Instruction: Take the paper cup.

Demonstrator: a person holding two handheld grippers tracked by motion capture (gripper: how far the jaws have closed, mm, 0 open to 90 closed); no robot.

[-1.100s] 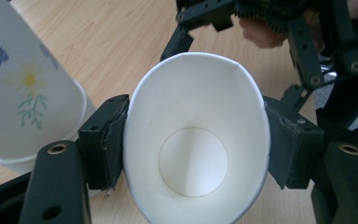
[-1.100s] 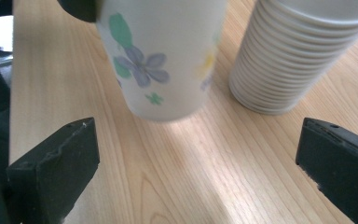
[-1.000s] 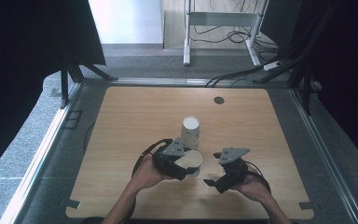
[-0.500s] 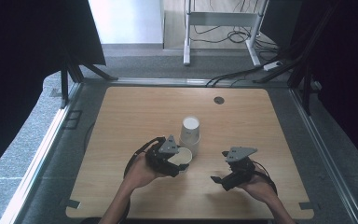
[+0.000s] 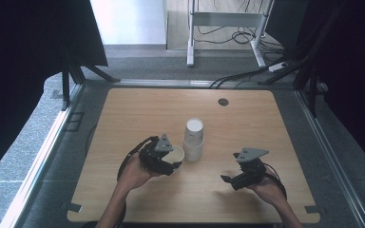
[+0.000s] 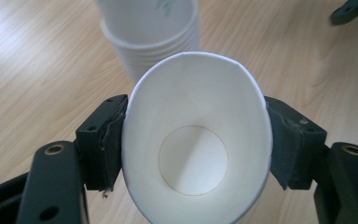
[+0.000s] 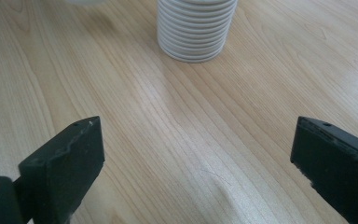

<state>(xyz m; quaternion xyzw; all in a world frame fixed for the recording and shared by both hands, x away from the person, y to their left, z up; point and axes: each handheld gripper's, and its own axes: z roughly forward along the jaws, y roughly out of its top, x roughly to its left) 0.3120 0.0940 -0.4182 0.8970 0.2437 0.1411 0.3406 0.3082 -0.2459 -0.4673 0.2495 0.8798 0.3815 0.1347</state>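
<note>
1. Plainly, the left gripper (image 5: 171, 161) pinches a single paper cup (image 6: 196, 149) across its mouth; the rim is squeezed from round into an oval between the two pads, so the wall gives readily under a light press.
2. That cup sits squarely between the left jaws, its open mouth facing the gripper's camera and its base pointing away, toward the stack (image 5: 193, 140) just beyond the jaw tips.
3. I judge the cup very light and thin-walled — soft at the rim, stiffer near the base disc where the seam rings it.
4. A grip lower on the wall, closer to that base, would likely deform it less; the rolled lip is the other firm spot, but a pinch across the mouth flattens it as seen.
5. The paper looks smooth and a little slick, so too gentle a hold may let it slide, while too hard a one creases it — a middling squeeze seems right.
6. The stack stands upside down on the table (image 5: 123, 118), ahead of both grippers, its nested rims showing as tight ridges near the table in the right gripper view; neighbouring cups will probably cling to one another when one is pulled.
7. The right gripper (image 5: 228, 179) is spread wide with nothing between its jaws, though they have just been closing a little; it hovers low over bare wood, the stack well ahead of it.
</note>
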